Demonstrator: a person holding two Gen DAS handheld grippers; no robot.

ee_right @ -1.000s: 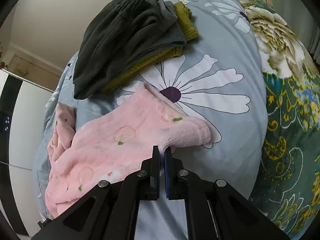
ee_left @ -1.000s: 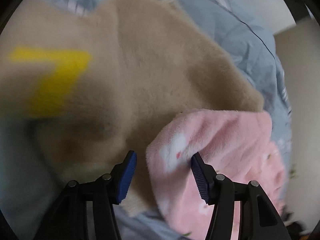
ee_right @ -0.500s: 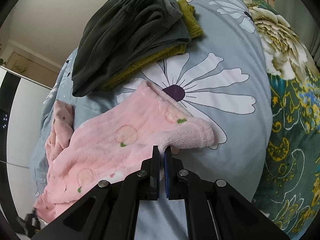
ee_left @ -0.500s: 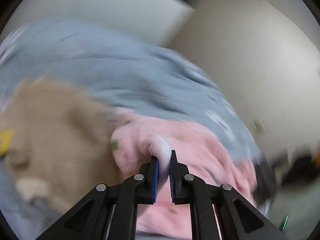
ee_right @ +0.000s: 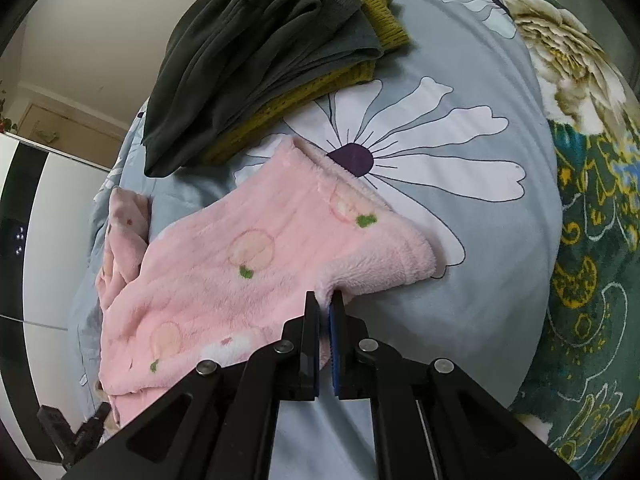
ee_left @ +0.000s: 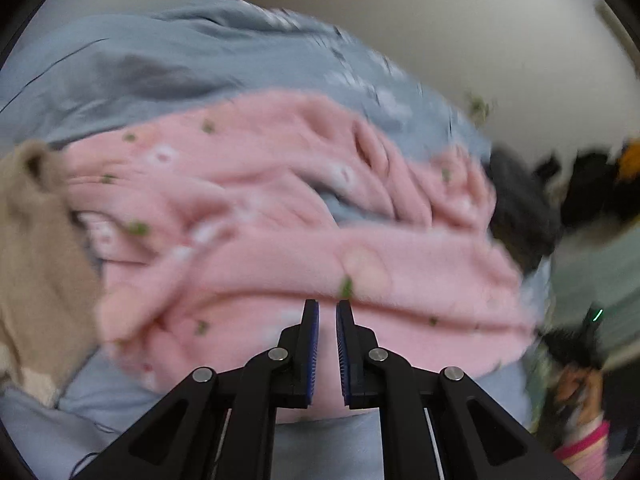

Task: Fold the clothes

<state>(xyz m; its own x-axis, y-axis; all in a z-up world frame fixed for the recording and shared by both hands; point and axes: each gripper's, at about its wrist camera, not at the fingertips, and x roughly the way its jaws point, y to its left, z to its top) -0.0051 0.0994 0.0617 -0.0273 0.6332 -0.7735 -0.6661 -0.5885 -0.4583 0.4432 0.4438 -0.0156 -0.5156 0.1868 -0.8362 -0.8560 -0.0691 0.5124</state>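
Note:
A pink fleece garment (ee_right: 248,264) with peach prints lies stretched over the grey floral bedsheet (ee_right: 460,184). My right gripper (ee_right: 325,304) is shut on its near edge beside a cuffed end (ee_right: 384,268). In the left wrist view the same pink garment (ee_left: 304,236) spreads across the middle, blurred. My left gripper (ee_left: 327,312) is shut on the garment's near edge, with pink fleece between the pads.
A folded stack of dark grey and olive-yellow clothes (ee_right: 256,52) sits at the far end of the bed. A beige fleece garment (ee_left: 36,248) lies left of the pink one. A green floral quilt (ee_right: 592,240) covers the bed's right side. Walls stand behind.
My left gripper was open over the beige and pink garments, then closed on the pink garment and swung so the pink fabric now spreads ahead. The right gripper stayed shut, pulling the fabric slightly.

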